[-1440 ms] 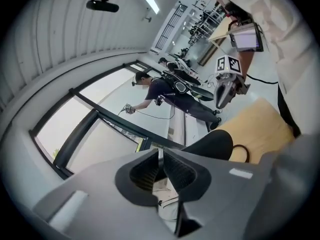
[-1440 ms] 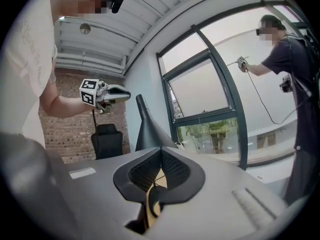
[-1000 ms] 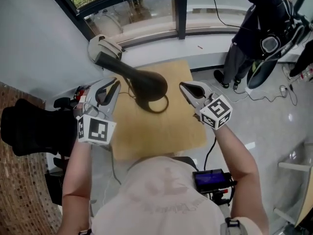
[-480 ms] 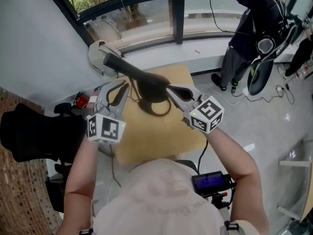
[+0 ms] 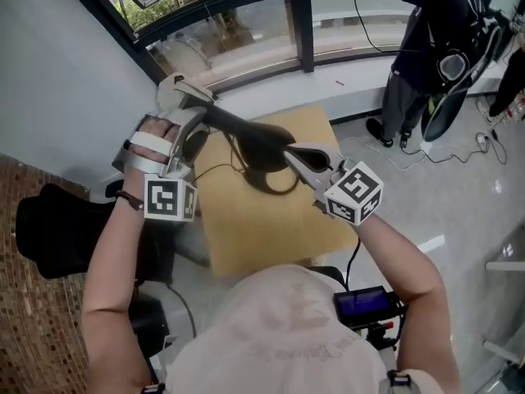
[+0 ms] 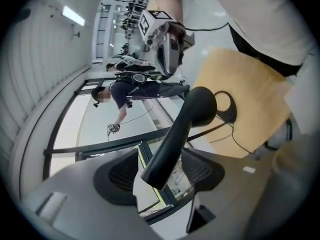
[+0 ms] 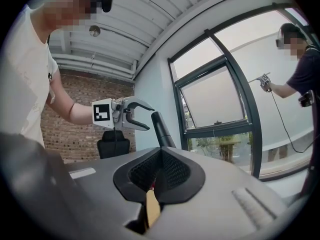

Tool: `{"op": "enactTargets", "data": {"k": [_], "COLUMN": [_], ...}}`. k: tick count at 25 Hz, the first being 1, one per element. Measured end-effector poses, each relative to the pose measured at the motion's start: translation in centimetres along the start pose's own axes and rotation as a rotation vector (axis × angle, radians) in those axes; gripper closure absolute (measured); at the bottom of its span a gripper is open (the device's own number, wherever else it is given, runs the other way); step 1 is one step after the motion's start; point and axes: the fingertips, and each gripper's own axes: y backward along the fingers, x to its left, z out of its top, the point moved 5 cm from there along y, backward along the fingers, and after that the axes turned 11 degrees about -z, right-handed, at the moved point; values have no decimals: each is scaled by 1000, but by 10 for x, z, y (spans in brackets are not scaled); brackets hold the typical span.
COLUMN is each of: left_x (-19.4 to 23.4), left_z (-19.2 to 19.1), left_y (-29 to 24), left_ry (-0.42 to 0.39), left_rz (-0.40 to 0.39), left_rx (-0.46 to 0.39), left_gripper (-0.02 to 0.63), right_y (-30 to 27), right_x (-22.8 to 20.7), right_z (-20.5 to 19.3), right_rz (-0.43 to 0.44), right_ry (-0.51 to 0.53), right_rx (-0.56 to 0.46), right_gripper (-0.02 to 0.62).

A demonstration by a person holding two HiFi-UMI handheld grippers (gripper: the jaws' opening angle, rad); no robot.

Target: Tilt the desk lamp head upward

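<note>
Left gripper [image 5: 195,125] has moved up to the lamp head [image 5: 225,121] tip, jaws spread around it. Right gripper [image 5: 292,151], jaws pressed together, sits at the lamp joint above the desk [image 5: 262,228]. Step looks like reaching to grasp; next, close and lift. No readable text, only square markers.

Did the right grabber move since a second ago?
Yes. The right gripper went left, from the right edge of the wooden table toward its middle, and its tips now meet the black lamp.
</note>
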Motion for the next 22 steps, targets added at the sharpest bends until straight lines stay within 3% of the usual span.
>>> {"op": "enactTargets", "data": {"k": [5, 7, 10, 13, 17, 22], "left_x": [-3, -8, -12, -11, 10, 12], "left_z": [-25, -28, -32, -36, -34, -32], "left_y": [-24, -33, -42, -49, -50, -52], "left_ry": [-224, -242, -204, -211, -322, -346], "left_rz": [-151, -186, -219, -185, -8, 16], "left_rx": [182, 207, 216, 229, 278, 304], "left_gripper": [279, 272, 272, 280, 341, 353], "right_y": [5, 7, 9, 11, 12, 9], "right_x": [-8, -10, -12, -13, -13, -11], "right_z": [-4, -6, -8, -10, -15, -13], "right_rz": [-25, -29, -40, -44, -46, -38], "right_ry": [-20, -20, -27, -37, -49, -54], "right_rx": [-3, -2, -5, -5, 3, 9], "right_gripper": [581, 583, 583, 583, 583, 581]}}
